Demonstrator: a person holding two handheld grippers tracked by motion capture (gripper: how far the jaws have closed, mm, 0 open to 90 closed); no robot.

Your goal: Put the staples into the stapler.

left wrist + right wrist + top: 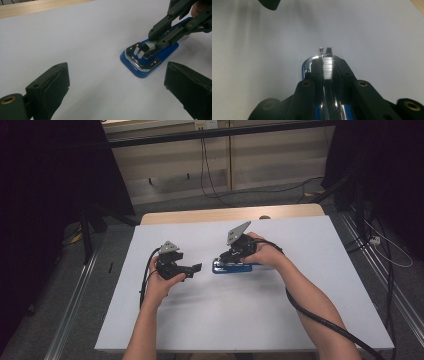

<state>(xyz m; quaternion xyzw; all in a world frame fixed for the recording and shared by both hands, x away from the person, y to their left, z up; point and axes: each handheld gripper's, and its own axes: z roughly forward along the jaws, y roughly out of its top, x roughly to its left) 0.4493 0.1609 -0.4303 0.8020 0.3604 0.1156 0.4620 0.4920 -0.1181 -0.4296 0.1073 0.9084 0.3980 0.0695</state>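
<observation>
— Where are we with the stapler (231, 267)?

— It lies on the white table (300, 320) near the centre. My right gripper (152, 46) is clamped on a strip of staples (327, 67) right over its open magazine, so I judge the loading is under way, not finished.

— Seated yet?

— Hard to say; my own jaws hide the channel. Pushing it home and closing the top look left to do.

— And the left?

— My left gripper (192, 268) hangs at nine o'clock of the stapler, jaws apart, holding nothing.

One blue stapler (231, 268) (chrome-topped) and two claws.
</observation>
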